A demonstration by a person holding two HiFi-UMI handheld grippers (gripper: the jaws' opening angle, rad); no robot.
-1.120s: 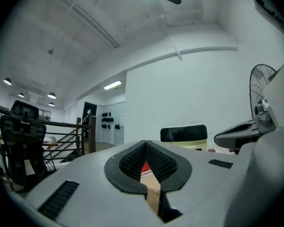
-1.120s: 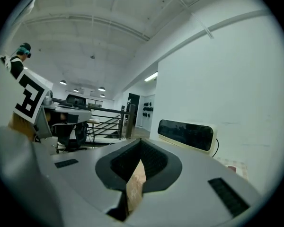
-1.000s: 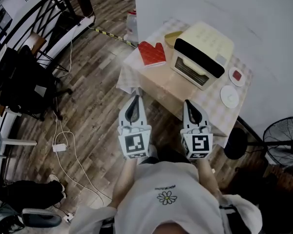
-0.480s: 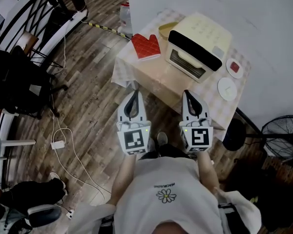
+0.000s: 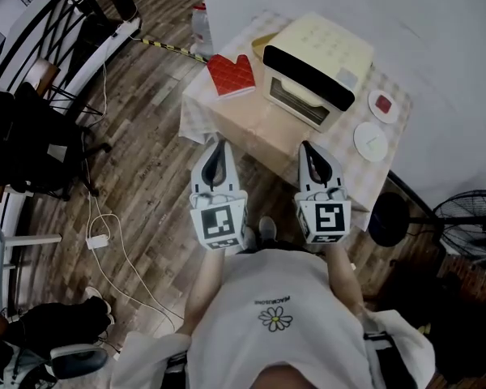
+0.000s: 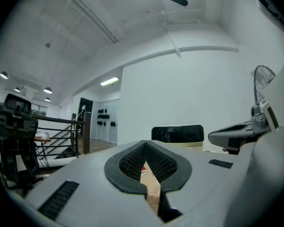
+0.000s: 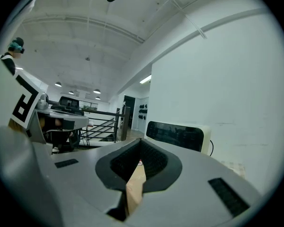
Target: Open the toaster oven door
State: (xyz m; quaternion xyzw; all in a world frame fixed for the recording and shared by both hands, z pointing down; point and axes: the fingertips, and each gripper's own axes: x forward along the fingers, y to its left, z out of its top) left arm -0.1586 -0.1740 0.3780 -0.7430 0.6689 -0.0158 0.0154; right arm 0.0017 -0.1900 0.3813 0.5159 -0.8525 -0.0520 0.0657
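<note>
Ahead, toaster oven, door closed

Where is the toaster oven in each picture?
Head view: toaster oven upper middle, on the table.
Left gripper view: toaster oven straight ahead, just right of and below centre.
Right gripper view: toaster oven ahead, right of and below centre.
Shared landmark: the white wall behind it.

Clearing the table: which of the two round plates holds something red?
The far plate, beside the toaster oven; the near plate looks plain white.
</note>
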